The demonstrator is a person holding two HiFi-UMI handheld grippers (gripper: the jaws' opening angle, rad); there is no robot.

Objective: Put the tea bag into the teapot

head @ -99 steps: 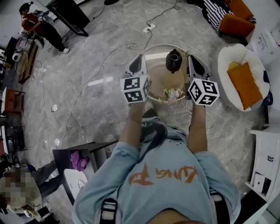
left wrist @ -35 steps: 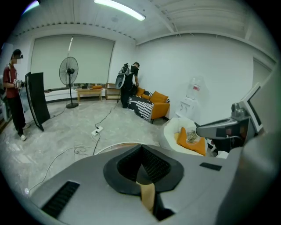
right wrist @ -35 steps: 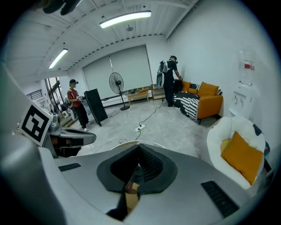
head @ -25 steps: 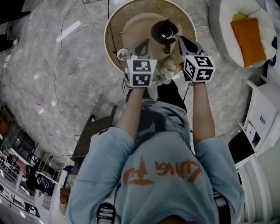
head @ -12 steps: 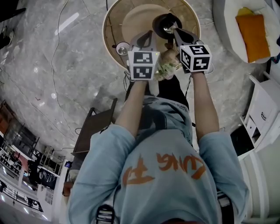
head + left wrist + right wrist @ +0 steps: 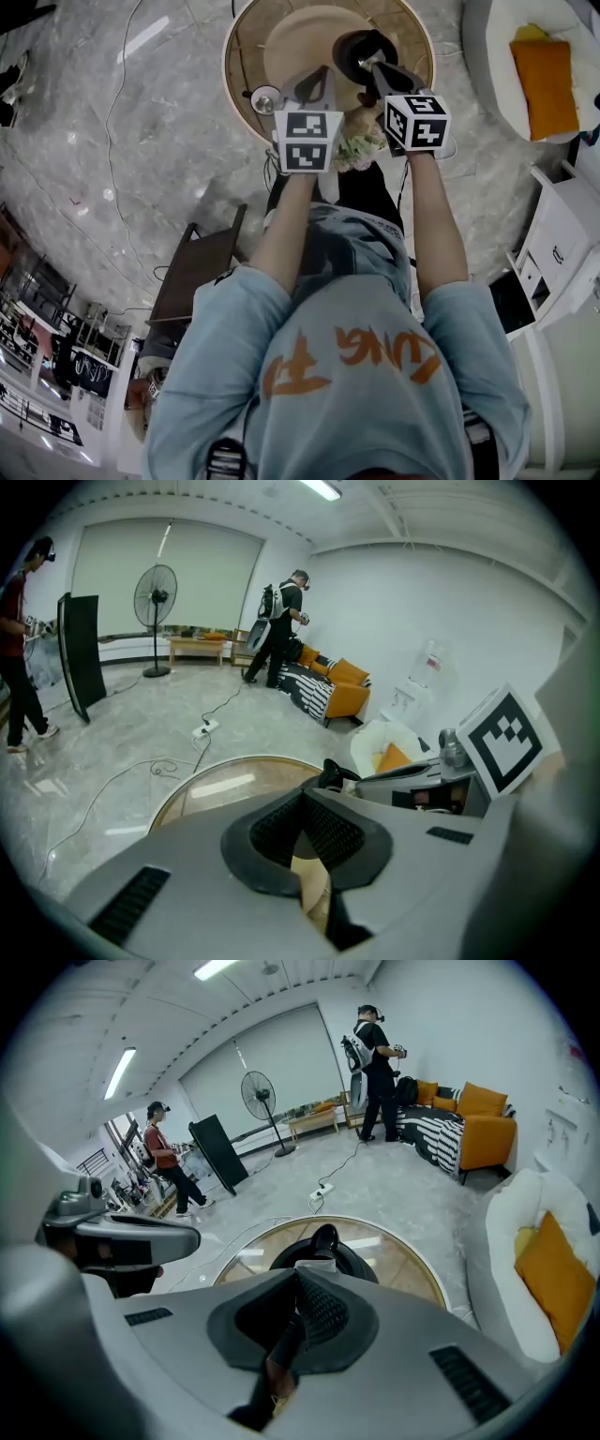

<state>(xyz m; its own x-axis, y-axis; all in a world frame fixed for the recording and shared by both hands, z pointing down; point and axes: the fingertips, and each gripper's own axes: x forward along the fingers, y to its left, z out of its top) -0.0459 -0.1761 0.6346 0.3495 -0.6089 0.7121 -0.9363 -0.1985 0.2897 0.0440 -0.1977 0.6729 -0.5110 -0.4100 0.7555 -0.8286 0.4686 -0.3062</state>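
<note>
Tea bag (image 6: 315,1264) — only a small pale scrap of it shows, pinched at the very tips of the right gripper (image 6: 300,1273), whose jaws are pressed together on it. It hangs right over the dark teapot (image 6: 356,1262), close above the top; whether it touches the pot cannot be told.

The round table (image 6: 253,42) fills the far middle of the head view, with a pale rim and a wood-toned top. To its right, well apart, stands a white chair (image 6: 487,56) with an orange cushion (image 6: 544,75) in it. A white cabinet (image 6: 562,234) is nearer on the same side. The teapot sits on the table, a little right of centre.

The left gripper (image 6: 305,796) is over the table just left of the teapot. Its jaws meet at the tips and nothing is seen between them — only the tabletop shows through the gap behind.

A bunch of flowers (image 6: 354,150) lies at the table's near edge, between the two marker cubes. A small cup (image 6: 265,98) stands near the left edge.
</note>
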